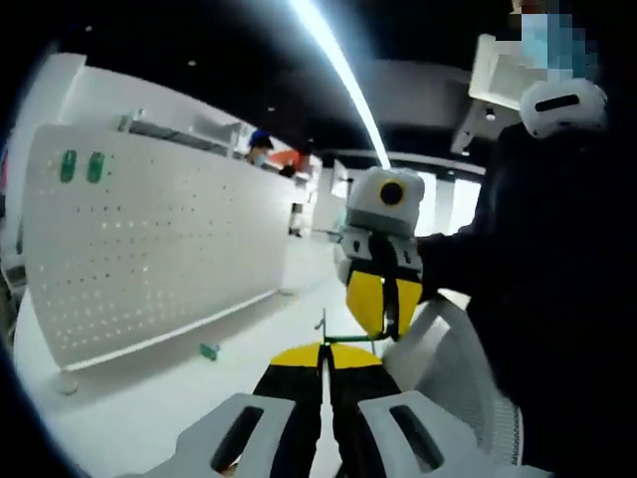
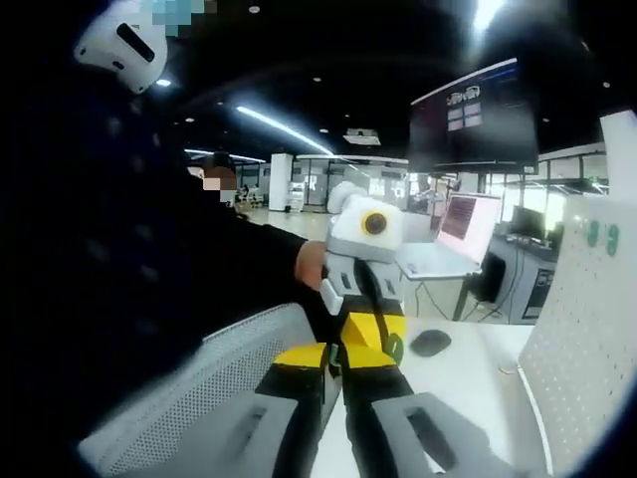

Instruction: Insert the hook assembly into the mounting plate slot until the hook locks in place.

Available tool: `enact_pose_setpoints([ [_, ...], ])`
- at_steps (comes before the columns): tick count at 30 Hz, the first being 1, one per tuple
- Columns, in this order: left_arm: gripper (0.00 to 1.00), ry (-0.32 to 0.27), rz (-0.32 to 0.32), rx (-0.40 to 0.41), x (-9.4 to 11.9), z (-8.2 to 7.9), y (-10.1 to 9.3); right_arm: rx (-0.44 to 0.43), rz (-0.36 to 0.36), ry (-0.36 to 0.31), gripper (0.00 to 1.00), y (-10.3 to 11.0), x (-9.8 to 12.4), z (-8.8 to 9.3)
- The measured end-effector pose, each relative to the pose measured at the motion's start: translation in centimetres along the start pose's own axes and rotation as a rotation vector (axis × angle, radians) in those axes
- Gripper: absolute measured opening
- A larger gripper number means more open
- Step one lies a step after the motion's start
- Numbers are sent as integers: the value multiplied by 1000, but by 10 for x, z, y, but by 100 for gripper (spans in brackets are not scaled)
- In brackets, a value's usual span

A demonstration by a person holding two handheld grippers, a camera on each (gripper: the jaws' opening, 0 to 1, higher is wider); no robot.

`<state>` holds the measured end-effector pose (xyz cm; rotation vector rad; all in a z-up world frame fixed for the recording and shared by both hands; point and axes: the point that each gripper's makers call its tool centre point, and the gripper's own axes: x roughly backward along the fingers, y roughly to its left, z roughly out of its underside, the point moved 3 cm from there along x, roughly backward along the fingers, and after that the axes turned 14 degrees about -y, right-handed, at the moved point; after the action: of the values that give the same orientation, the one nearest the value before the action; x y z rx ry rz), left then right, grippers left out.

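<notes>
Left gripper [image 1: 324, 383] at bottom centre of the left gripper view, yellow-tipped jaws pressed together on a thin green hook [image 1: 328, 334] poking up between them. Just beyond, right gripper [image 1: 383, 309] hanging tip-down from centre frame, jaws together near the hook's green wire. Small green piece [image 1: 209, 351] lying on the white table [image 1: 149, 408] at lower left. Farther back, white pegboard [image 1: 149, 249] standing upright across the left half, two green hooks [image 1: 82, 165] at its upper left corner.

Right gripper [image 2: 336, 366] at bottom centre of the right gripper view, jaws closed, meeting the left gripper [image 2: 366, 334] tip to tip; green bit [image 2: 395, 348] at the joint. Mesh chair back [image 2: 199, 388] at lower left. Pegboard [image 2: 587, 339] along the right edge. Black mouse [image 2: 430, 343] and laptop [image 2: 453, 239] beyond.
</notes>
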<state>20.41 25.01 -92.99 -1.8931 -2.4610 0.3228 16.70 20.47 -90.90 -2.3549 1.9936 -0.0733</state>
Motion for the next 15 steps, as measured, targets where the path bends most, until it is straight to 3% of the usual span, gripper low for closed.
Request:
enact_pose_setpoints([
  [4, 1, 4, -1, -22, -2, -4, -3, -22, 0, -21, 1, 0, -1, -2],
  [8, 2, 5, -41, -109, -5, -7, 1, -31, 24, -34, 1, -4, 3, -2],
  [12, 4, -16, -101, -181, -7, -12, 6, -27, 57, -56, 1, -11, 5, -6],
  [15, 13, -39, -165, -210, -7, -18, 10, -31, 95, -74, 1, -19, 8, -9],
])
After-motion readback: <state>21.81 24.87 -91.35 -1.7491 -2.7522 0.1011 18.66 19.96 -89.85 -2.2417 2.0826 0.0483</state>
